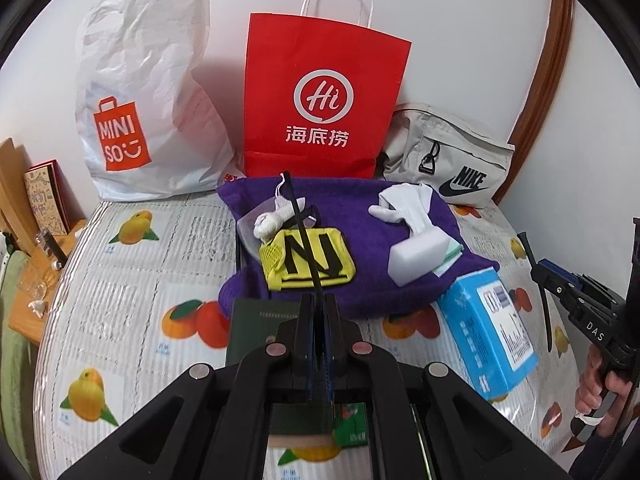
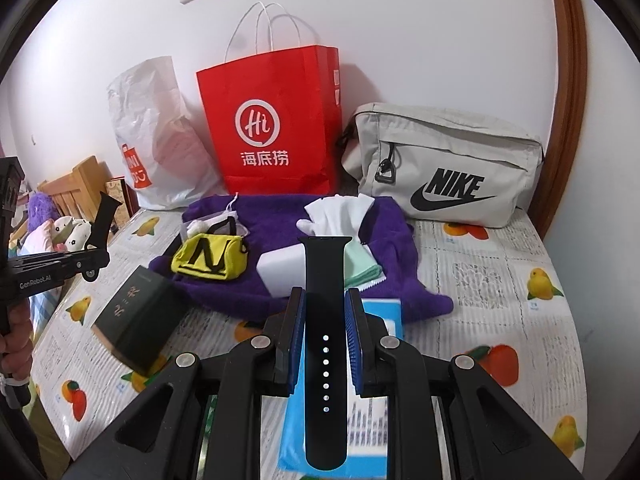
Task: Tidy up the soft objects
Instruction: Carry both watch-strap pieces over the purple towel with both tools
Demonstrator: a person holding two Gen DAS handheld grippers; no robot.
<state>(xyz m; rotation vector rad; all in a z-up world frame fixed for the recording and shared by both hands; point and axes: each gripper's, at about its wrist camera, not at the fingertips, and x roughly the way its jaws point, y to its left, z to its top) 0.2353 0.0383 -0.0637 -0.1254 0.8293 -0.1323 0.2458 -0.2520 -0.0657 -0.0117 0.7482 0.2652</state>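
Both tongs pinch a black watch strap half: the left tongs (image 1: pixel 318 312) one seen edge-on (image 1: pixel 304 236), the right tongs (image 2: pixel 325 316) one with holes (image 2: pixel 325 344). Probably the straps go somewhere next, maybe the red bag (image 2: pixel 272 128); lift gently

Both views are evenly and brightly lit by soft indoor light, with faint shadows on the white wall (image 2: pixel 400 20) behind the red paper bag (image 1: pixel 324 100). Strong fisheye bending curves the edges, corners go black, and the near gripper parts look slightly soft
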